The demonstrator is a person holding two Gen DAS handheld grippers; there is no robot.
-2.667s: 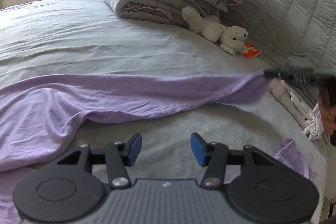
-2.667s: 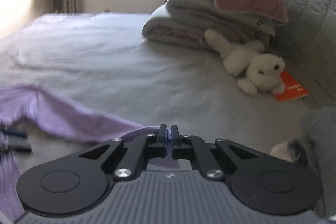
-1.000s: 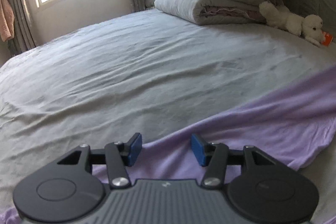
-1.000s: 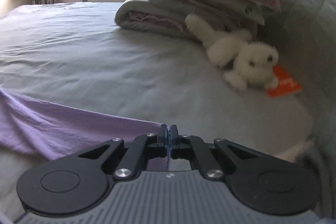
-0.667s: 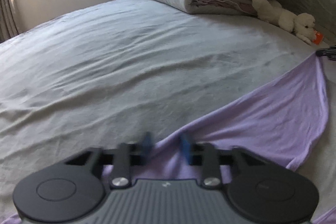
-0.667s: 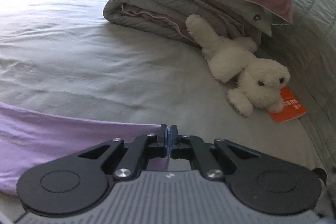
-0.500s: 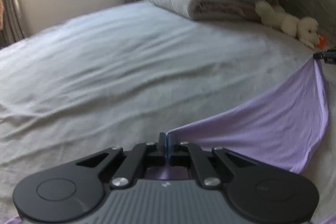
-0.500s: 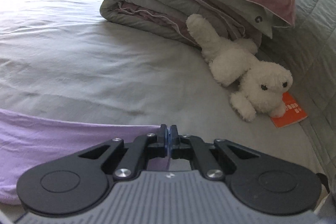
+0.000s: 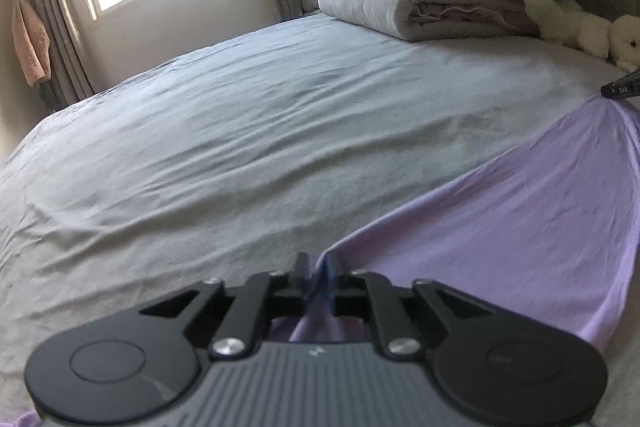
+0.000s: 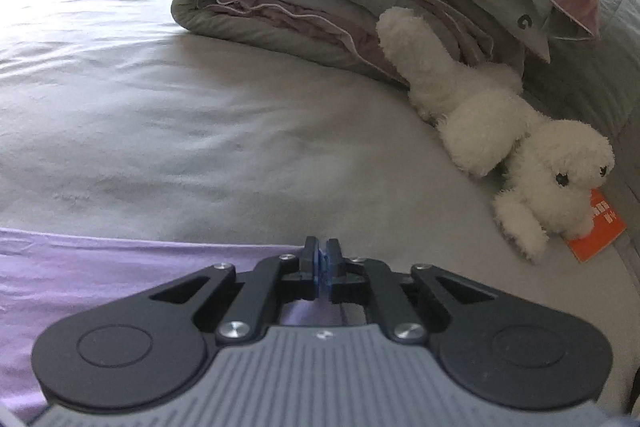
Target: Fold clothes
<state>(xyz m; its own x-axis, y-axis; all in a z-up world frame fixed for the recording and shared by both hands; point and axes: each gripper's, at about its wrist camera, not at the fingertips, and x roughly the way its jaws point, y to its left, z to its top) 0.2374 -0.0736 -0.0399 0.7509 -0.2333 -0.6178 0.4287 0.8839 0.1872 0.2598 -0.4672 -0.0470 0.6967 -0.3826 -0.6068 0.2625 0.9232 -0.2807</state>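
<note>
the lilac cloth [image 9: 520, 227] lies across the grey bed [image 9: 240, 131], lower right in the left wrist view. one corner sits between the narrow, opening jaws of the left claw [image 9: 316, 273]. in the right wrist view its far corner runs into the right claw [image 10: 321, 267], jaws barely parted and opening around it.

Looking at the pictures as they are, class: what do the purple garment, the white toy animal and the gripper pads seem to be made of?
Purple garment: thin matte knit, probably cotton jersey; it drapes in soft creases.
White toy animal: fuzzy plush pile, likely synthetic.
Gripper pads: blue, smooth, perhaps rubber; too small to tell.
</note>
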